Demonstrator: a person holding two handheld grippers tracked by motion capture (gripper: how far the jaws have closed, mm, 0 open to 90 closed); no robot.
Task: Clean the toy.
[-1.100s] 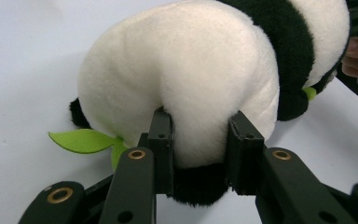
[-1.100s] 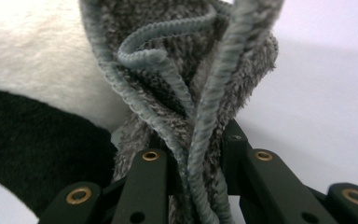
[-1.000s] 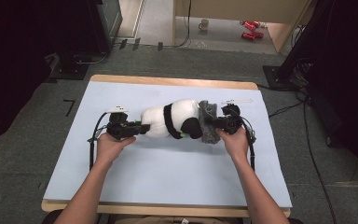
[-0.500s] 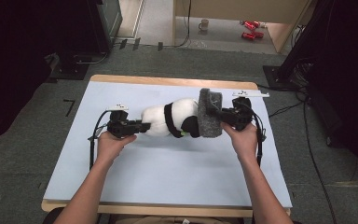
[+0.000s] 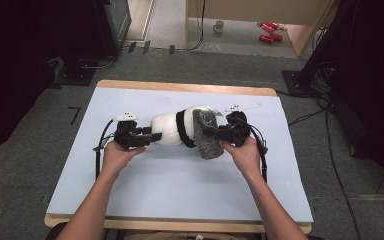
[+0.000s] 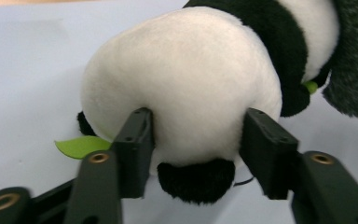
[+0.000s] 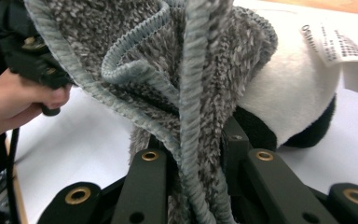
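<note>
I see the plush panda (image 5: 172,129) lying on its side near the middle of the pale blue surface (image 5: 180,190), between my two hands. My left gripper (image 5: 152,137) sits at the panda's white rear end. Its fingers (image 6: 133,149) have just been opening and now stand about halfway apart, flanking the white body on both sides with the small black tail (image 6: 196,178) between them; whether the pads press on the plush I cannot tell. A green leaf tag (image 6: 80,145) lies on the surface beside the left finger. My right gripper (image 5: 215,134) is clamped tight on a grey knitted cloth (image 7: 182,93), which drapes over the panda's head end and hangs bunched in folds above the fingers.
</note>
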